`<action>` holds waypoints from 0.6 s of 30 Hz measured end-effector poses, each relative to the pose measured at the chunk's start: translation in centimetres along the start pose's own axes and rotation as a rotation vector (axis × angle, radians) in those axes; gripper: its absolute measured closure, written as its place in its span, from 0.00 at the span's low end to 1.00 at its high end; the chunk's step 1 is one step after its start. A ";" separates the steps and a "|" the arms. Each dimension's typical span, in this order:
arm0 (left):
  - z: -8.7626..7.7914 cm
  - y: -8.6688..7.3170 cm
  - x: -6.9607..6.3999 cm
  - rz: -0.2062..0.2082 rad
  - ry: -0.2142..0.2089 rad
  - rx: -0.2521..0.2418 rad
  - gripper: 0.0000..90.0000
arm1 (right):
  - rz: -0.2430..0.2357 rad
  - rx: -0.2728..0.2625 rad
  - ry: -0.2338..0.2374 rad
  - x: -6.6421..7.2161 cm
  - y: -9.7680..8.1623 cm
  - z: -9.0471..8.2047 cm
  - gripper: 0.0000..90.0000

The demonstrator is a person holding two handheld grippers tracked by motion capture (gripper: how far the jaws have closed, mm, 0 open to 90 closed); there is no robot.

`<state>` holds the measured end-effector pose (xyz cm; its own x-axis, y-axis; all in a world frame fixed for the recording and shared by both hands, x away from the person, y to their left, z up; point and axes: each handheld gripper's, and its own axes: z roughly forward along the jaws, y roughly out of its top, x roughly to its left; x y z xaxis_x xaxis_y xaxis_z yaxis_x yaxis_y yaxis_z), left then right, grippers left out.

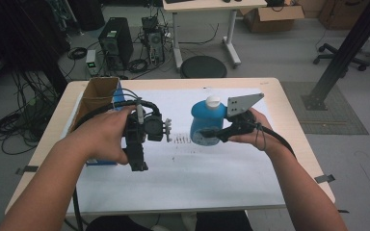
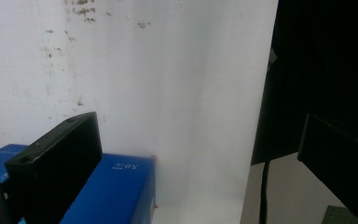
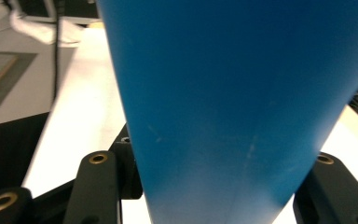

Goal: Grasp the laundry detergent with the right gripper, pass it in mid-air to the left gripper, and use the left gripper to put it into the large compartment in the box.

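Observation:
A blue bottle [image 1: 205,121] with a white cap [image 1: 213,101] hangs upright above the white sheet [image 1: 207,173], right of centre. My right gripper [image 1: 211,134] is shut on its lower body from the right, and a grey plate [image 1: 242,103] sits on top of the gripper. In the right gripper view the bottle [image 3: 233,93] stands between the black jaws, with my right gripper [image 3: 214,179] pressing on both sides. My left gripper [image 1: 138,162] hangs left of centre, pointing down and toward the near edge. In the left gripper view my left gripper [image 2: 198,135] is open, with nothing between its jaws.
A cardboard box [image 1: 98,95] stands at the table's left side. A flat blue box [image 2: 114,191] lies under my left gripper on the stained white sheet. Beyond the far table edge are a round stool [image 1: 203,67] and computer towers [image 1: 116,42].

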<state>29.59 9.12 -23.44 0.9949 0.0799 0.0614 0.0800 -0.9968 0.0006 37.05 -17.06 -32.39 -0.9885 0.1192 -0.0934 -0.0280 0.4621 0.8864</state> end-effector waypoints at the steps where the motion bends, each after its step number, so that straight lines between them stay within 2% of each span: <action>1: 0.0 0.0 0.0 0.000 0.000 0.000 0.00 | -0.010 0.002 0.014 0.3 0.1 0.2 0.51; 12: -1.3 0.7 -0.2 0.015 -0.008 -0.014 0.00 | -0.065 0.023 0.133 3.1 0.7 2.5 0.51; 18: -1.4 1.4 -0.2 0.027 -0.021 -0.020 0.00 | -0.079 0.034 0.171 4.3 0.7 3.5 0.51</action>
<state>29.46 7.67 -22.00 0.9978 0.0525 0.0406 0.0518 -0.9985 0.0187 33.30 -13.16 -33.71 -0.9943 -0.0688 -0.0809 -0.1044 0.4940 0.8632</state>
